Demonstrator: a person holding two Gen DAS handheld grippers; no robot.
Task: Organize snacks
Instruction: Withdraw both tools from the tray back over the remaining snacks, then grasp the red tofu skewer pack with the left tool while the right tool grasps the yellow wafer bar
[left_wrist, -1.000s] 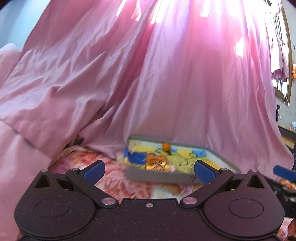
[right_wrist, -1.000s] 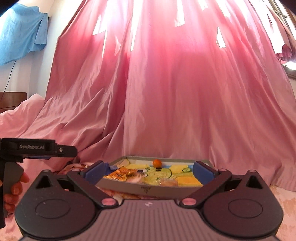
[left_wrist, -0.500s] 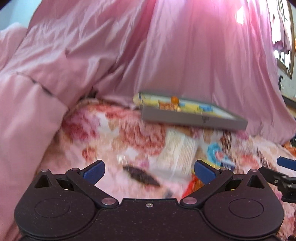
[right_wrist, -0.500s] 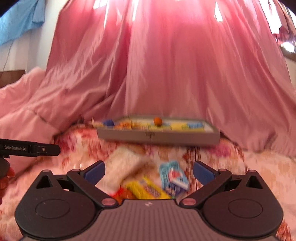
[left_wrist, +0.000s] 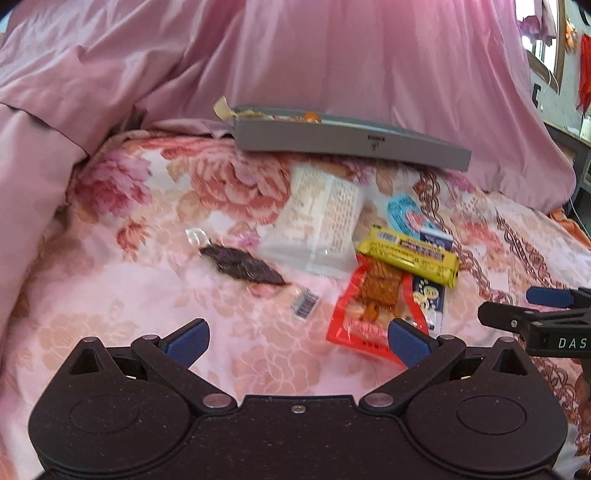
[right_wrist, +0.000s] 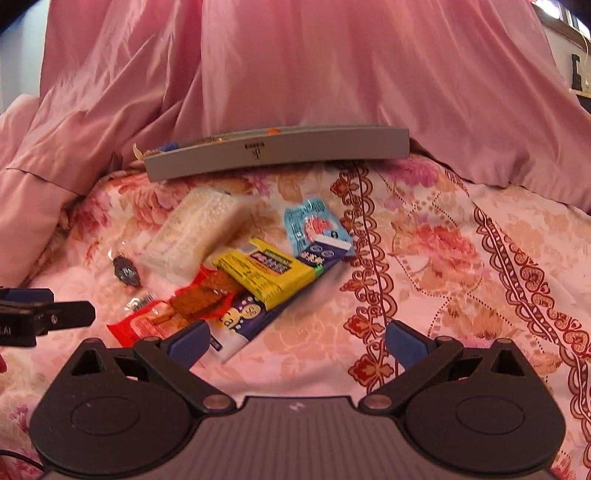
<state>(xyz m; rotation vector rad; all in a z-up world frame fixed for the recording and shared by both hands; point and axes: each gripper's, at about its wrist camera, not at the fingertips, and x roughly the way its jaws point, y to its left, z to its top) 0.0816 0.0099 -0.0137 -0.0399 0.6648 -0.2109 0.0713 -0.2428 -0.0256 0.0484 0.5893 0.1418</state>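
Both tongs have tipped down from the gray tray to the snacks — left tongs and right tongs released, empty.

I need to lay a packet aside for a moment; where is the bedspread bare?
Bare bedspread lies right of the light blue packet, and in front of the dark jerky strip by the left gripper. It is crowded where the yellow bar and red packet overlap.

We see the left black two-finger gripper w/ blue pads held low, jaws spread wide, nothing between them. The right black gripper w/ grey ribbed body is level beside it, jaws equally wide, empty. Each one's tip shows at the other view's edge.
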